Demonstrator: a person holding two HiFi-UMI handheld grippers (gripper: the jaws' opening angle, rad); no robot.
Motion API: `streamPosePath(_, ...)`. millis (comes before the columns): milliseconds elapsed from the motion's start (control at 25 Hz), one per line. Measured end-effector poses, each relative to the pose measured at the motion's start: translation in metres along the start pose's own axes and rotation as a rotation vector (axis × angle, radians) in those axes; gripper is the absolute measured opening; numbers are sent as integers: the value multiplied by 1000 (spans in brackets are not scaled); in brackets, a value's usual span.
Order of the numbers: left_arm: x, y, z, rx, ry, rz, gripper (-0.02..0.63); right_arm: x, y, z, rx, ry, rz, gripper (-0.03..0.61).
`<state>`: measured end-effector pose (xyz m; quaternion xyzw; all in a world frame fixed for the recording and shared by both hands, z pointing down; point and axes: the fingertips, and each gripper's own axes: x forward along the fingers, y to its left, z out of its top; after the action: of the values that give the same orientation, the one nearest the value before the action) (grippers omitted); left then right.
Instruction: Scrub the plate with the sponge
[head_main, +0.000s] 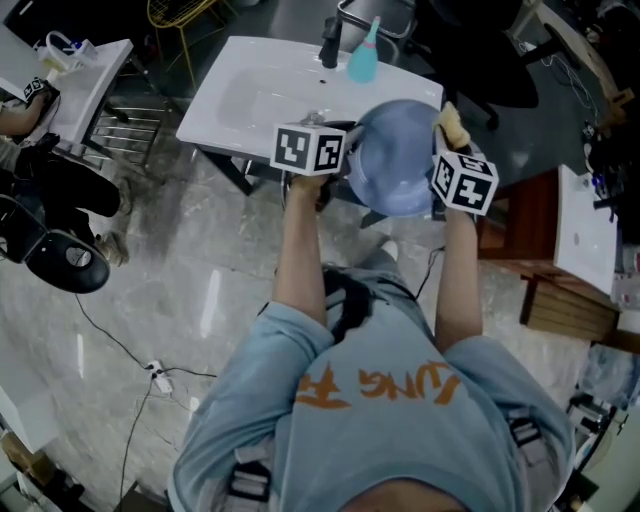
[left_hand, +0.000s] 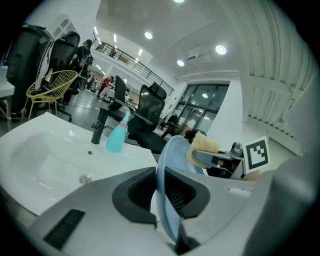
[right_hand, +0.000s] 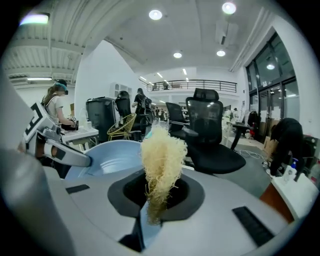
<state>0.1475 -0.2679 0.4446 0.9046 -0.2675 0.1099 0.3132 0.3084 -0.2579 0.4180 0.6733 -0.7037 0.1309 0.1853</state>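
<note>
Left tongs clamped the plate by its rim, steadying it near the sink for the sponge gripped in the right tongs.

My white sink counter
A black faucet stands at its back edge, a teal bottle just beside it, a drain in the basin.

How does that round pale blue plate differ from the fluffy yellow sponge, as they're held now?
The round pale blue plate is wide and smooth; the fluffy yellow sponge is small and ragged. The left gripper pinches the plate by its rim; the right gripper squeezes the sponge at its base, leaving its top sticking out free. Both are clamped in mid-air beside the white sink.
</note>
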Motion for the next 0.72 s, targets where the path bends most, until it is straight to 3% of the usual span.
streamPosePath(280, -35, 38, 2, -109, -87, 76, 38, 12, 90, 36, -99, -94, 244, 34)
streamPosePath(560, -82, 70, 6, -148, -158, 147, 38, 20, 231, 42, -252, -98, 592, 34)
streamPosePath(720, -101, 74, 8, -137, -195, 161, 40, 21, 270, 31, -342, -68, 660, 34)
